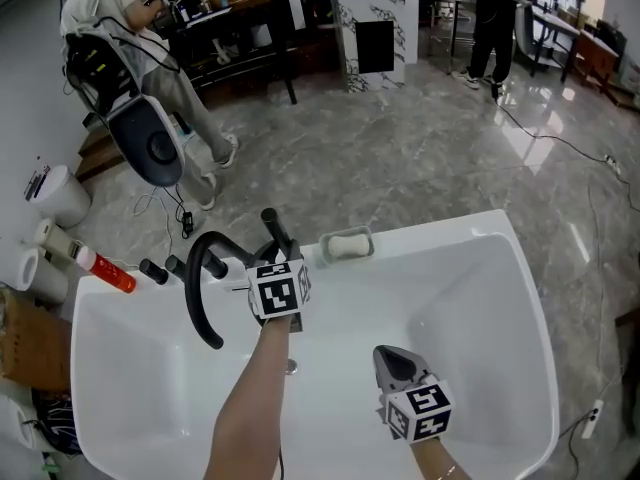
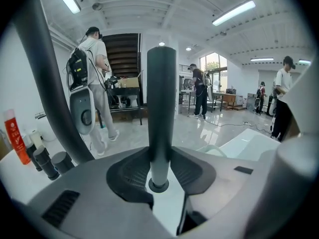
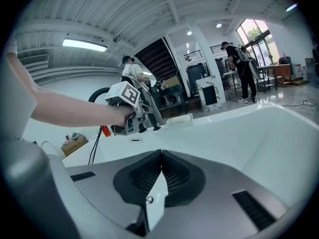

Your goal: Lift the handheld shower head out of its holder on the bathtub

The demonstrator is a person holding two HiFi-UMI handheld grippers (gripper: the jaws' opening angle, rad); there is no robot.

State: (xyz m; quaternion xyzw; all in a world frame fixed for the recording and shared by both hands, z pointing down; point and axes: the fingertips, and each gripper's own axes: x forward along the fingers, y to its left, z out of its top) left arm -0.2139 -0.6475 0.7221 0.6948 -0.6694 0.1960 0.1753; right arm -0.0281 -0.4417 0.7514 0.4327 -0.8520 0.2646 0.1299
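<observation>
Left gripper (image 2: 160, 180) fingers (image 2: 129, 176) clamped on shower head handle (image 2: 161, 108) by bathtub rim (image 1: 440, 230), right gripper (image 3: 158, 171) fingers (image 3: 139, 176) shut, empty, mid-tub

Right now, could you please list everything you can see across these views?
bathtub: one, white, fills the lower head view
soap dish: one, pale, on the far rim
handheld shower head: one, black, upright by the far rim, left of the soap dish
hose: one, black, arching over the tub's left side
bottle: one, red, on the tub's left corner
knobs: two, black, beside the bottle
cardboard box: one, brown, left of the tub
pedestal: one, marbled white with a black front, on the far floor
people: several, in the background
left tool: one, grey, shut on the shower head
right tool: one, grey, shut and empty, over the tub
</observation>
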